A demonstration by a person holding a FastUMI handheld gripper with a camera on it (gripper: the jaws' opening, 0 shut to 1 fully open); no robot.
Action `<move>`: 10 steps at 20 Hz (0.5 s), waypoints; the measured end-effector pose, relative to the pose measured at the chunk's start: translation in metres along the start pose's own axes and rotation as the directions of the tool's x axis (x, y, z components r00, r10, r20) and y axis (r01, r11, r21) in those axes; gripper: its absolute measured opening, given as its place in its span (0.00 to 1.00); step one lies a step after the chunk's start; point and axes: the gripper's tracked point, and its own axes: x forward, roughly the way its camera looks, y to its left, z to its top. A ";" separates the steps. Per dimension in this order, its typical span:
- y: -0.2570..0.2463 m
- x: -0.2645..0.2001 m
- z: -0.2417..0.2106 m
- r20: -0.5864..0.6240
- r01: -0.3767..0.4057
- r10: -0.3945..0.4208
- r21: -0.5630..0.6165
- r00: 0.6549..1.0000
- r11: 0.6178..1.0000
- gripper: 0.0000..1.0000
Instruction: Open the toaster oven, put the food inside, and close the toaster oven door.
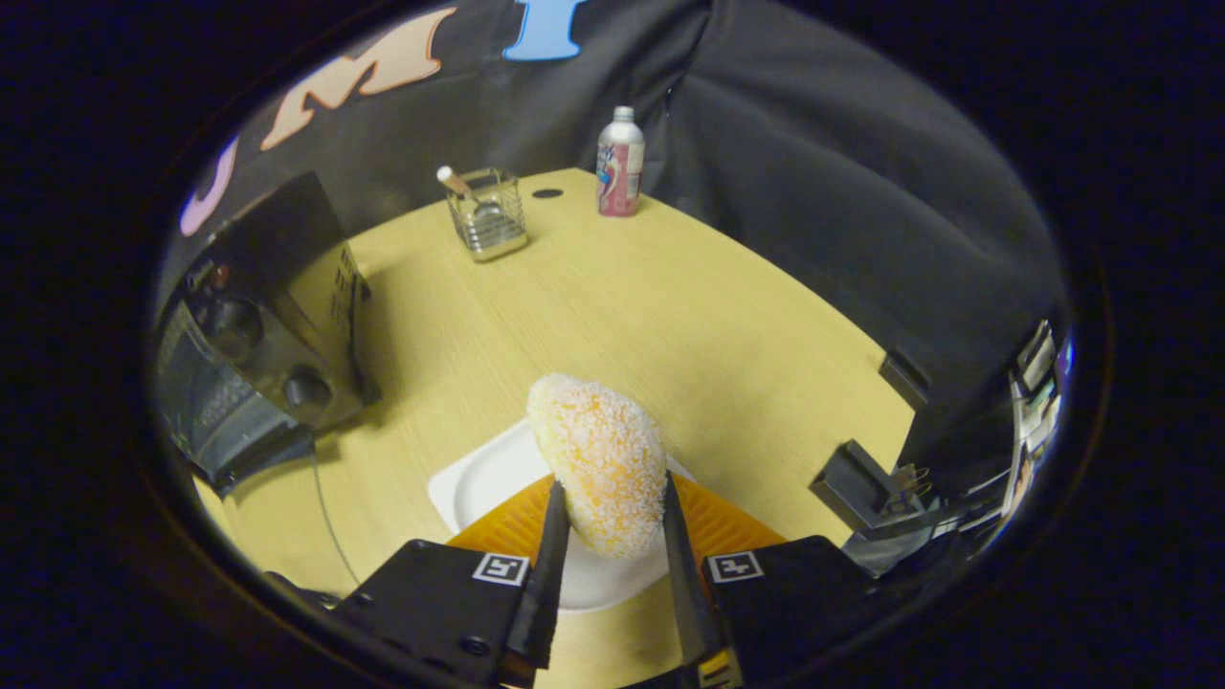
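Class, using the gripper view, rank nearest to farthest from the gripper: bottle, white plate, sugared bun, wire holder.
1. Sugared bun, held between the gripper fingers.
2. White plate, just below the bun.
3. Wire holder, far across the table.
4. Bottle, at the far edge.

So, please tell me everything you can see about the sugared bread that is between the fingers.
The sugared bread is an oval, bun-like piece, pale yellow to orange, coated all over in white sugary crumbs. It looks soft and whole. It stands tilted on end, clamped at its lower half by the gripper, one finger pressing on each side. It hangs above the white plate and the orange mat on the wooden table, apparently lifted clear of them.
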 end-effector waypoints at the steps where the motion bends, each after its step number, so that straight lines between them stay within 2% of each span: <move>1: 0.009 -0.009 0.007 0.023 -0.020 0.019 0.027 1.000 0.999 0.55; 5: 0.055 -0.043 0.021 0.093 -0.136 0.126 0.113 0.988 0.984 0.53; 10: 0.120 -0.085 0.003 0.103 -0.297 0.279 0.264 0.955 0.918 0.53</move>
